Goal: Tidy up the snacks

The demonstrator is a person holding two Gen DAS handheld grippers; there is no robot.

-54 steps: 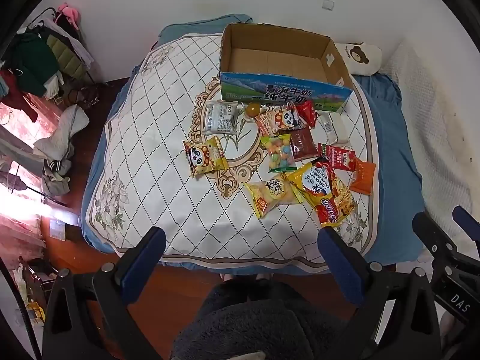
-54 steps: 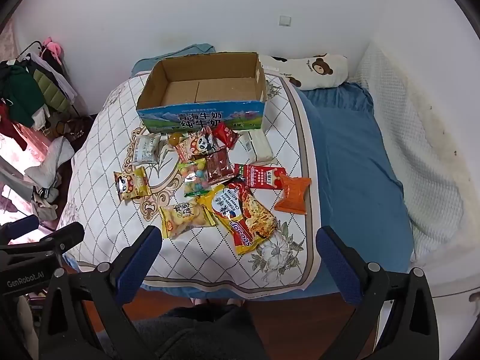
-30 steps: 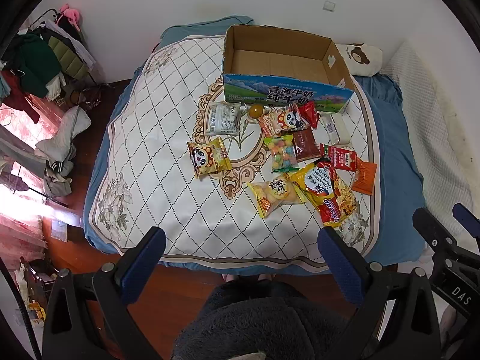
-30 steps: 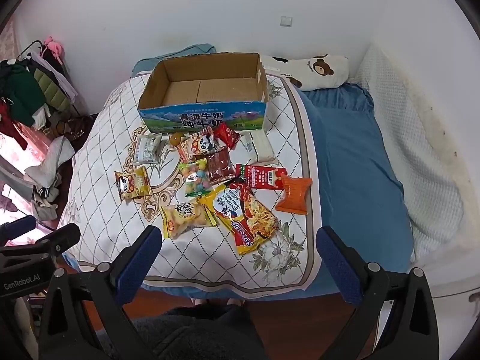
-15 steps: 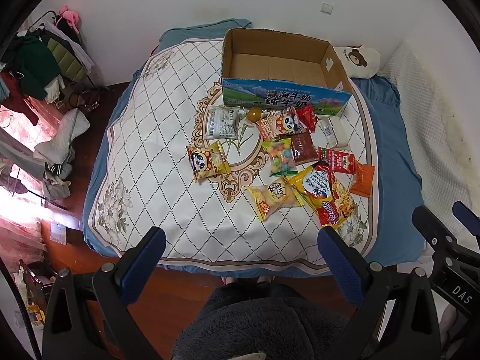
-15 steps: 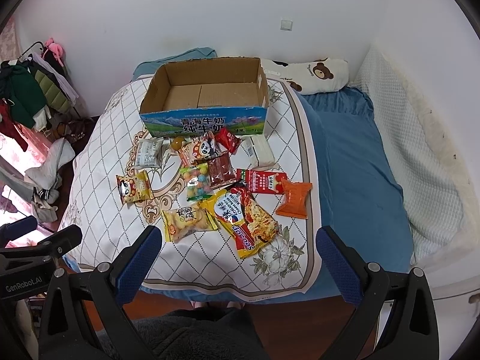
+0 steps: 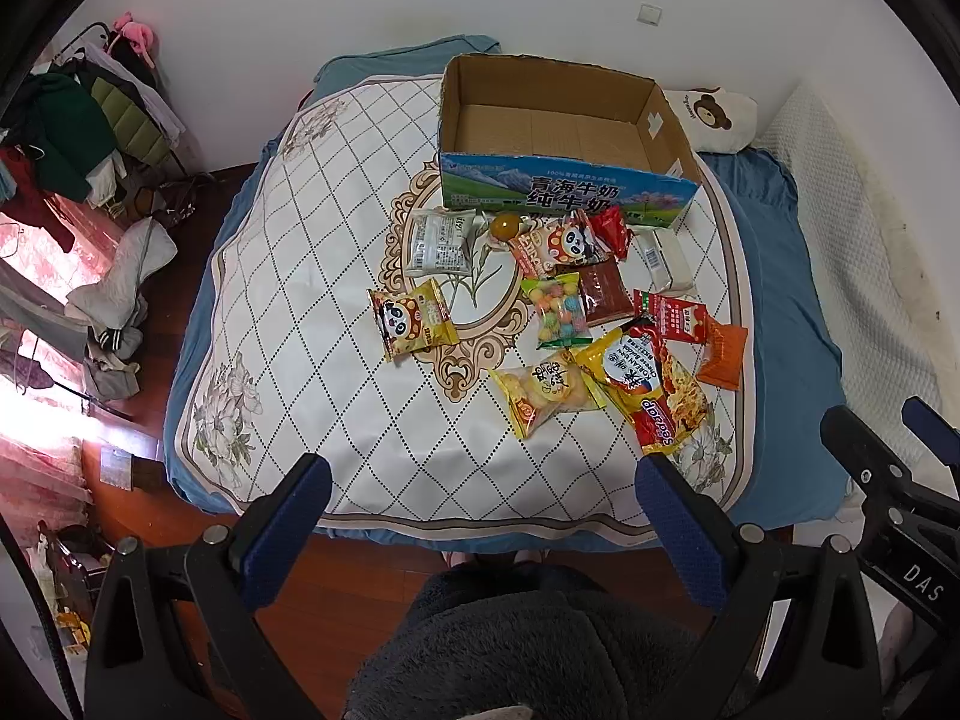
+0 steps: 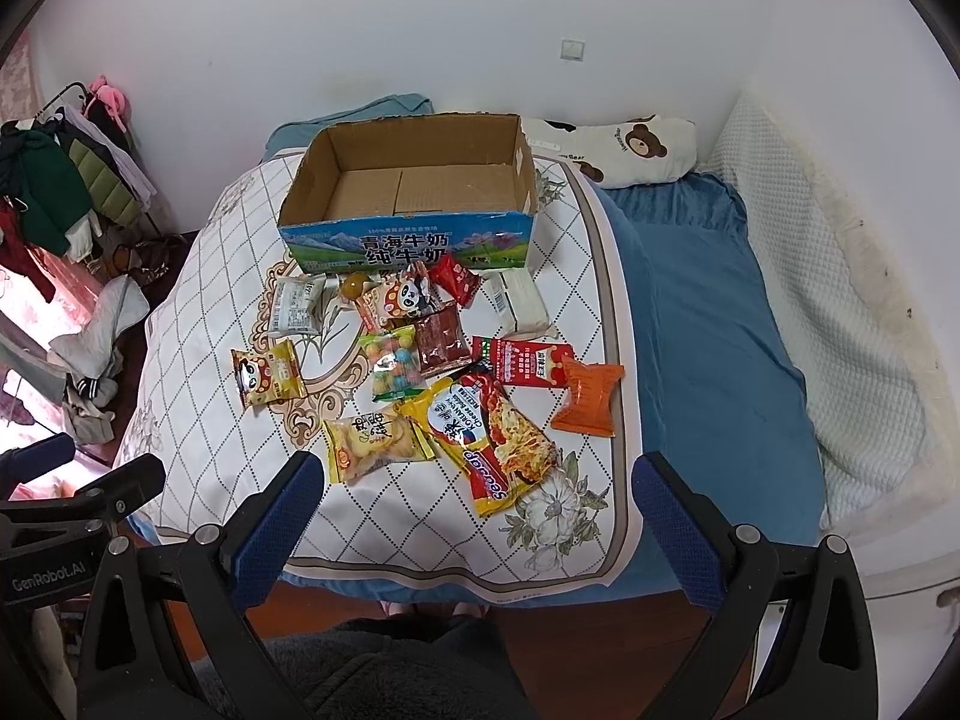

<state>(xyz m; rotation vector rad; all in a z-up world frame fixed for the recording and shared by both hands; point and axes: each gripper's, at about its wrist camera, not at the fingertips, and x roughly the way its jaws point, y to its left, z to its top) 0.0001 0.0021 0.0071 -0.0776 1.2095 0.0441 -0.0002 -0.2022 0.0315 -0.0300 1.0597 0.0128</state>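
Both cameras sit slightly closer to the bed than 1.8 s ago; every packet lies where it lay. Nearest, the left gripper (image 7: 483, 531) and the right gripper (image 8: 480, 525) hang above dark wood floor at the foot of the bed, level, pointing toward the far wall, each with its blue pads wide apart and nothing between them. They sit side by side, the right one showing at the right edge of the left view.

Beyond them a white quilted cover (image 7: 312, 312) with a diamond grid and floral corners lies over a blue sheet (image 8: 708, 324). On its right half the snacks are scattered in a loose cluster. The yellow-and-red noodle packet (image 8: 495, 438) lies nearest, long axis running diagonally from near-right to far-left. Just to its left is a yellow chips bag (image 8: 375, 441), its length roughly crosswise. An orange wrapper (image 8: 588, 399) sits to the right, and a yellow panda packet (image 7: 411, 324) lies apart on the left.

Farther on, the open cardboard box (image 8: 408, 243) stands upright with its long side crosswise, printed front facing the grippers. A bear pillow (image 8: 636, 147) rests by the white wall; clothes (image 7: 72, 132) hang at far left.
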